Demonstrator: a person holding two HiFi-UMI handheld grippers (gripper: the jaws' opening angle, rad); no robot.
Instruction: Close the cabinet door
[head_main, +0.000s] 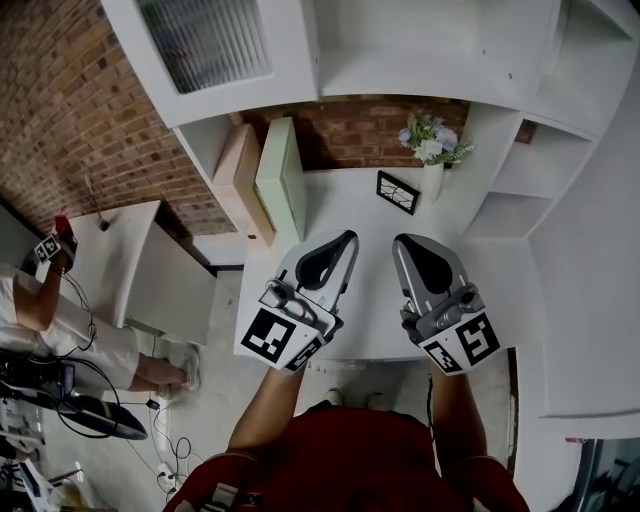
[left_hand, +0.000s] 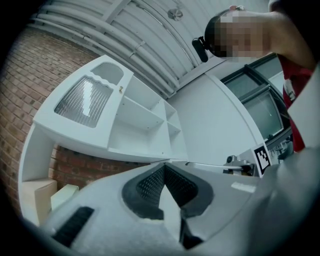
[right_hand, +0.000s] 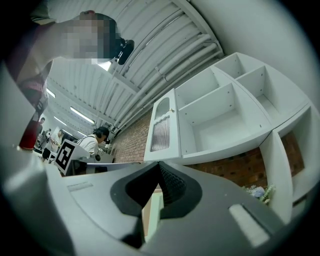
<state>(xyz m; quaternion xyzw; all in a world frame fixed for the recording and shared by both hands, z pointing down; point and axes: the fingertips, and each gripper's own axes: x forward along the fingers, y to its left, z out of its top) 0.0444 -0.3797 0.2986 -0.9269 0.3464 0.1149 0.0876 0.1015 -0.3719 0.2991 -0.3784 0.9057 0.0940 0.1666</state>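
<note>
The white cabinet door (head_main: 205, 40) with its ribbed glass pane stands swung open at the upper left of the shelf unit. It also shows in the left gripper view (left_hand: 82, 102) and the right gripper view (right_hand: 161, 131). My left gripper (head_main: 347, 240) and right gripper (head_main: 402, 244) hover side by side over the white counter (head_main: 345, 215), well below the door and apart from it. Both point up toward the shelves. The jaws of the left gripper (left_hand: 164, 168) meet at the tips with nothing between them. The right gripper (right_hand: 159, 165) is likewise shut and empty.
On the counter stand a pale green panel (head_main: 279, 180) and a beige box (head_main: 237, 170) at the left, a small black picture frame (head_main: 397, 192), and a vase of flowers (head_main: 433, 141). Open white shelves (head_main: 530, 170) rise at the right. A person (head_main: 45, 300) sits by a low white table (head_main: 135, 270) at the left.
</note>
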